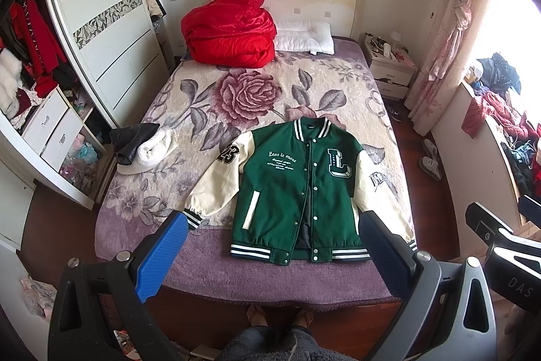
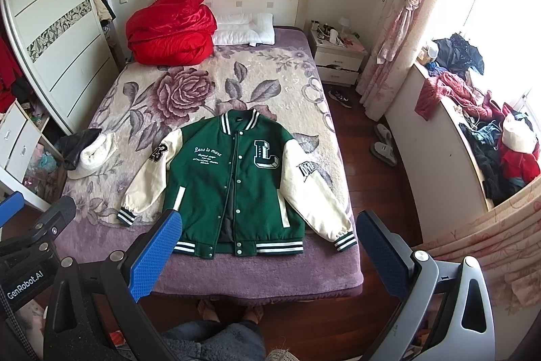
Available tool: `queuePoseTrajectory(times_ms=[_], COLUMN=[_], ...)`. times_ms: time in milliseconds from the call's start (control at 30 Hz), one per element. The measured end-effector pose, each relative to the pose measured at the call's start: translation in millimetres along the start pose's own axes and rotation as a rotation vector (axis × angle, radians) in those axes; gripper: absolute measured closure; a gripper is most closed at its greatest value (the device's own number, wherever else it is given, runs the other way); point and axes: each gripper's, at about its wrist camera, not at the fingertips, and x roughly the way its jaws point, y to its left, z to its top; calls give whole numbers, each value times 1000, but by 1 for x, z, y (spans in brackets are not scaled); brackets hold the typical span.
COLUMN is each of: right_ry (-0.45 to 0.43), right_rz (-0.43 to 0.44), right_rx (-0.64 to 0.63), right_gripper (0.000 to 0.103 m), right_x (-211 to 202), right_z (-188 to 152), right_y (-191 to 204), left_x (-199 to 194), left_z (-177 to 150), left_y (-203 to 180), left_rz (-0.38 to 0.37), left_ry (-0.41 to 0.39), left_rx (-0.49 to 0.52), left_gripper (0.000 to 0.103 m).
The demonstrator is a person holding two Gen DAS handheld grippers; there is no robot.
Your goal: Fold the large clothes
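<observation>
A green varsity jacket (image 1: 297,188) with cream sleeves lies flat, front up, on the bed (image 1: 189,246), near the bed's foot edge. Its collar points toward the headboard and its striped hem runs along the purple border at the foot. Both sleeves angle outward and down from the shoulders, with the striped cuffs resting on the bedcover on either side of the hem. The front is snapped near the top and gapes a little toward the bottom, showing dark lining.

The left hand-held gripper (image 1: 275,256) hovers above the foot of the bed with its jaws spread wide and nothing between them. In its view the jacket's hem lies between the two blue pads, one pad close to a cuff and the other overlapping the opposite sleeve; no contact with the cloth can be made out. The right hand-held gripper (image 2: 267,254) is likewise wide apart and empty, held over the same foot edge, with the jacket (image 2: 230,185) lying beyond and between its fingers.

Toward the head of the bed sit a bundled red quilt (image 1: 230,29) and a white pillow (image 1: 304,38). A black-and-white garment (image 1: 142,148) lies on the bed beside the jacket, apart from it.
</observation>
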Motion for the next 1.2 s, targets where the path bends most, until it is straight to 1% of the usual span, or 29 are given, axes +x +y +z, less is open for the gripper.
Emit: queuePoseTrajectory(times_ms=[100,233,300,333,367,433,467,500,533,567,600,633,700,733,767,800,833,900,933,1000,1033,1067,1133,1167,1200], right_ry=[13,29,48,79,96,152,168,194,211,221,262,290,348,368,377,403,421,454,461,481,457,448,376,352,291], right_rz=[-2,4,33,40,47,45,42,26,18,10,-18,-31,-45,-36,-17,-8,15,93,151,231,274,298,351,360,346], right_rx=[13,81,130,162,196,289,329,380,432,471,519,565,687,749,795,866,943,1086,1166,1308,1379,1431,1554,1594,1651], right_gripper=[0,0,0,0,0,0,0,3,21,42,47,48,47,40,27,22,21,21,21,21,21,21,21,24,34], right_x=[7,43,73,92,111,150,170,191,212,233,258,280,332,360,384,417,449,513,550,619,649,678,722,734,741], right_z=[11,16,11,8,-5,-15,-26,-35,-48,-63,-79,-95,-131,-150,-166,-187,-210,-253,-277,-317,-334,-349,-374,-378,-384], right_y=[5,2,-6,-13,-23,-42,-51,-64,-78,-91,-107,-122,-159,-178,-195,-216,-235,-266,-279,-295,-301,-303,-307,-305,-307], left_x=[11,46,71,84,98,129,146,169,189,207,227,243,284,299,321,340,359,388,413,440,462,477,508,520,532], left_z=[9,22,25,26,27,27,26,25,23,19,15,11,1,-5,-12,-19,-26,-38,-49,-62,-72,-79,-92,-97,-103], left_y=[-3,5,4,3,3,2,2,-2,-2,-3,-7,-9,-18,-20,-25,-29,-32,-35,-41,-45,-50,-54,-63,-69,-76], left_rz=[-1,13,35,40,56,60,65,60,54,63,76,82,122,135,150,168,184,217,250,282,307,323,349,360,365], left_ry=[5,-2,-9,-19,-22,-6,6,26,41,58,75,85,123,137,160,180,207,254,291,333,363,387,432,450,472], left_rx=[-1,17,36,43,50,59,60,59,57,62,69,75,94,98,102,101,101,106,110,106,104,102,99,96,94], left_gripper=[0,0,0,0,0,0,0,0,0,0,0,0,0,0,0,0,0,0,0,0,0,0,0,0,0])
